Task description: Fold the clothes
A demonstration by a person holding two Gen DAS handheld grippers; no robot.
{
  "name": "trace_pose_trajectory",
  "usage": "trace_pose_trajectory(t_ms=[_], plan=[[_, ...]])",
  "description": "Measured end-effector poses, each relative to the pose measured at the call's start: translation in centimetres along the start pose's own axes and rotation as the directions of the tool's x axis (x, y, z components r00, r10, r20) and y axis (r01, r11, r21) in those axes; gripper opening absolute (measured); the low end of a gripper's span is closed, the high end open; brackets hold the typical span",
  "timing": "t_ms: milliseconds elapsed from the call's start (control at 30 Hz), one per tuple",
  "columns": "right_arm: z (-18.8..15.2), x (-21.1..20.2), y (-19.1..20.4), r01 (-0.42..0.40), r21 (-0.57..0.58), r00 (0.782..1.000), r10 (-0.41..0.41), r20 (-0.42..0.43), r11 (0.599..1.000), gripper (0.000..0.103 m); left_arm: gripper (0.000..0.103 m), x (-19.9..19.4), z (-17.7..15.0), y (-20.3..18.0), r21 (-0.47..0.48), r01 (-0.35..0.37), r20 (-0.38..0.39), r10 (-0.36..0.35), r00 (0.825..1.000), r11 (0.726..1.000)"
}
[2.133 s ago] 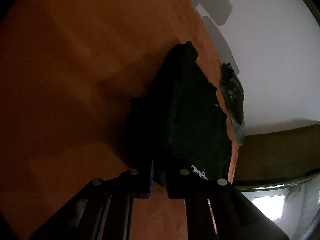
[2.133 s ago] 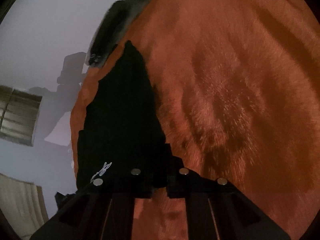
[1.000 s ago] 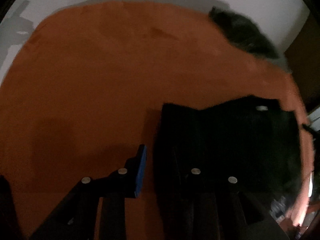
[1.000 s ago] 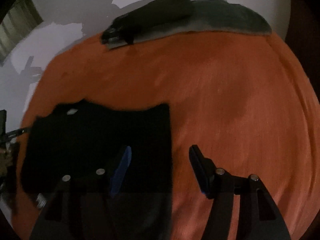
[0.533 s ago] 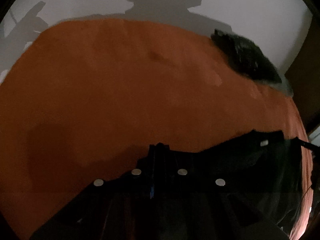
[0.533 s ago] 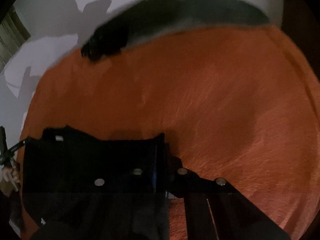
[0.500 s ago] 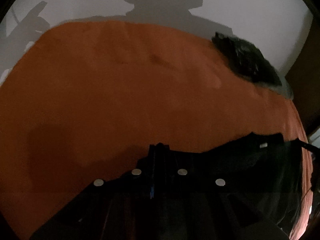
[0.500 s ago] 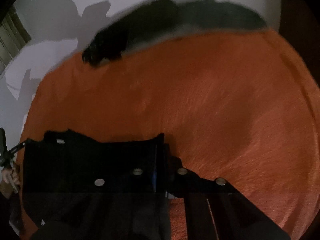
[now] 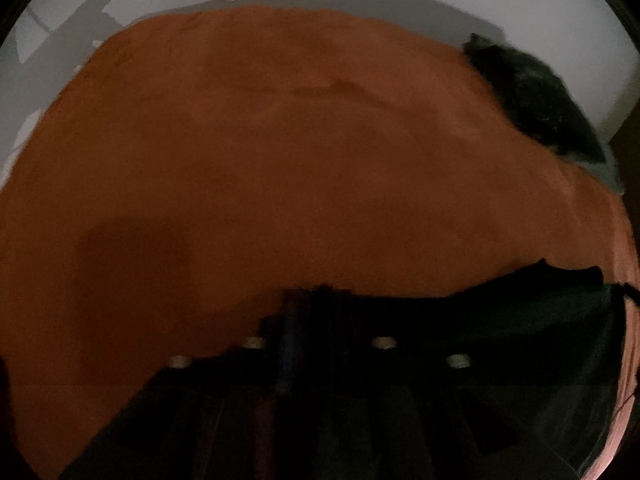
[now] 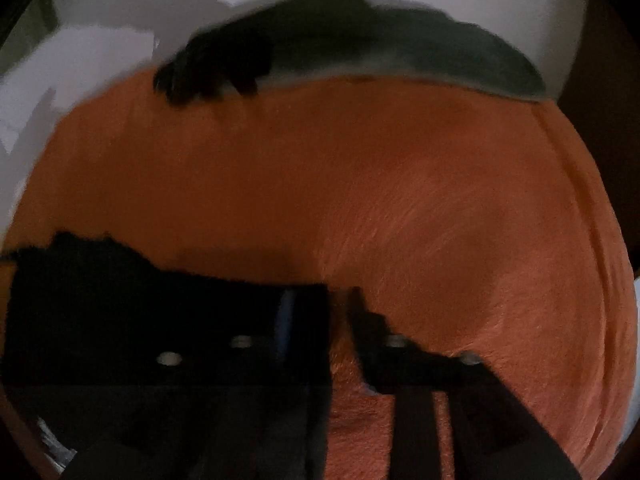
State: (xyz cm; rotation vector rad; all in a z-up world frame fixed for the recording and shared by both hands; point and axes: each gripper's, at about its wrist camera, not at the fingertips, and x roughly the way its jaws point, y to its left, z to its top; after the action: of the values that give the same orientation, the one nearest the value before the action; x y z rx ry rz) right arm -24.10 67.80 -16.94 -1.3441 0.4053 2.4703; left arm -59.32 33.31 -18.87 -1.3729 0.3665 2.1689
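A black folded garment lies on an orange blanket, low and to the right in the left wrist view. My left gripper is at the garment's left corner. Its jaws are opening, and the blue pad shows beside the cloth. In the right wrist view the same garment fills the lower left. My right gripper straddles its right edge with jaws opening. Orange blanket shows in the gap, and the right finger stands clear of the cloth.
A dark heap of clothes lies at the blanket's far right edge, by a white wall. In the right wrist view that dark heap rests on a grey fabric along the far edge. The scene is dim.
Half a second ago both grippers were shut on the garment's far corners. Now both pairs of jaws have parted, and the garment lies flat on the blanket.
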Motion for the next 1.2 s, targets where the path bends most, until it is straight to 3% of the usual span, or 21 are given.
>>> trace_pose_trajectory(t_ms=[67, 200, 300, 367, 433, 533, 567, 633, 800, 833, 900, 1000, 1133, 1200], plan=[[0.5, -1.5, 0.0, 0.010, 0.002, 1.000, -0.010, 0.030, 1.000, 0.049, 0.053, -2.6, -0.7, 0.5, -0.005, -0.001, 0.039, 0.002, 0.999, 1.000], [0.8, -3.5, 0.5, -0.022, -0.047, 0.998, 0.025, 0.050, 0.999, 0.049, 0.067, -8.1, -4.4, 1.2, -0.065, 0.119, 0.075, -0.114, 0.991, 0.991], [0.0, -4.4, 1.7, -0.050, -0.118, 0.998, 0.054, 0.025, 0.992, 0.049, 0.072, -10.8, -9.9, 1.0, -0.143, 0.275, 0.052, -0.271, 0.961, 0.951], [0.0, -3.9, 3.0, -0.085, -0.206, 0.996, 0.084, -0.015, 0.975, 0.049, 0.072, -11.9, -15.1, -0.1, -0.191, 0.397, 0.024, -0.400, 0.916, 0.898], [0.4, -3.1, 4.2, -0.126, -0.289, 0.992, 0.114, -0.057, 0.949, 0.049, 0.072, -12.2, -20.3, -1.5, -0.232, 0.508, 0.002, -0.522, 0.853, 0.830], [0.9, -2.6, 7.2, -0.236, -0.448, 0.970, 0.183, -0.159, 0.862, 0.049, 0.072, -11.3, -27.3, -4.0, -0.331, 0.616, -0.038, -0.662, 0.748, 0.715], [1.1, -2.4, 8.2, -0.262, -0.492, 0.963, 0.191, -0.191, 0.830, 0.049, 0.072, -10.6, -28.7, -4.9, -0.365, 0.629, -0.050, -0.688, 0.724, 0.687], [1.7, -2.2, 10.6, -0.309, -0.582, 0.948, 0.195, -0.251, 0.752, 0.049, 0.071, -8.9, -31.3, -6.4, -0.435, 0.635, -0.065, -0.726, 0.685, 0.638], [3.3, -1.3, 19.5, -0.416, -0.749, 0.902, 0.132, -0.411, 0.516, 0.050, 0.071, -6.7, -34.6, -8.3, -0.547, 0.642, -0.034, -0.780, 0.624, 0.537], [3.3, -0.9, 21.0, -0.423, -0.766, 0.899, 0.114, -0.424, 0.485, 0.056, 0.071, -6.4, -35.1, -8.6, -0.563, 0.646, -0.015, -0.788, 0.616, 0.516], [2.8, 0.3, 24.5, -0.419, -0.820, 0.899, 0.051, -0.435, 0.390, 0.062, 0.071, -6.2, -35.2, -9.3, -0.555, 0.651, 0.007, -0.779, 0.627, 0.519], [1.8, 2.4, 28.0, -0.394, -0.874, 0.906, -0.037, -0.421, 0.285, 0.062, 0.071, -5.7, -34.8, -9.4, -0.563, 0.646, 0.038, -0.764, 0.644, 0.516], [1.8, 5.1, 30.7, -0.379, -0.894, 0.905, -0.107, -0.412, 0.239, 0.062, 0.071, -4.3, -34.1, -9.2, -0.615, 0.636, 0.067, -0.772, 0.632, 0.467], [2.0, 6.3, 31.8, -0.392, -0.888, 0.896, -0.120, -0.428, 0.243, 0.062, 0.070, -4.1, -34.0, -9.0, -0.627, 0.637, 0.081, -0.776, 0.626, 0.449]])
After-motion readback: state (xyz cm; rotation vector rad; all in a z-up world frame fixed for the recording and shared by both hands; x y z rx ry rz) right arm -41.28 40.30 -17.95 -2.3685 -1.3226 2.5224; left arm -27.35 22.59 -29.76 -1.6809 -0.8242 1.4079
